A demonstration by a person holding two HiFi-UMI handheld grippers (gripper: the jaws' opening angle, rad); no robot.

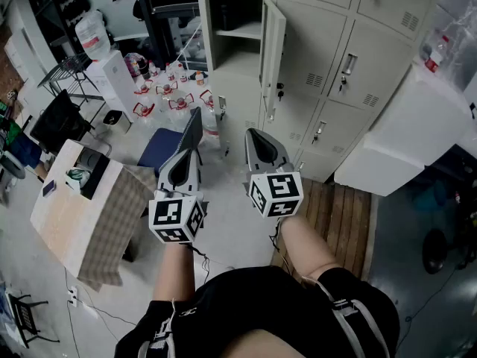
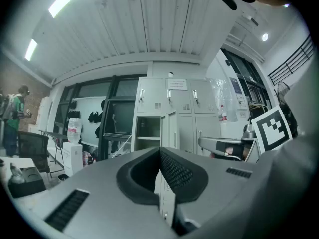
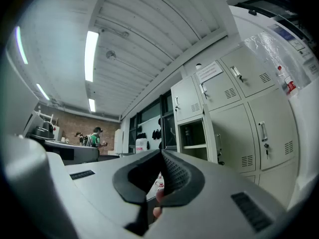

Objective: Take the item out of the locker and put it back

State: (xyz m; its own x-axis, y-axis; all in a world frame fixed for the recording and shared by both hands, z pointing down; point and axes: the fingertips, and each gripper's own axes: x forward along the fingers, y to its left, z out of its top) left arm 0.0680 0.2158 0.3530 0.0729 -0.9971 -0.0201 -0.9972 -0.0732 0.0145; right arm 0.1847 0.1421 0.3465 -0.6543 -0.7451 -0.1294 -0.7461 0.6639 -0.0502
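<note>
Counted: two grippers, left hand-held gripper (image 1: pixel 195 121) and right hand-held gripper (image 1: pixel 252 134). One locker bank (image 1: pixel 332 21), one locker door (image 1: pixel 273 47) standing open, one shelf (image 1: pixel 238 32) inside. One water jug (image 1: pixel 93 34). One blue chair (image 1: pixel 165 146). One desk (image 1: pixel 63 215). Floor bottles (image 1: pixel 173 95): several, exact number unclear.

A pale concrete floor (image 1: pixel 231 237) carries a cloth-draped table (image 1: pixel 56 209), a blue chair (image 1: pixel 160 149) and wooden decking (image 1: pixel 335 215), under a white ribbed ceiling (image 3: pixel 144 44) with strip lights (image 3: pixel 91 54), a brick wall (image 3: pixel 65 124) far off
</note>
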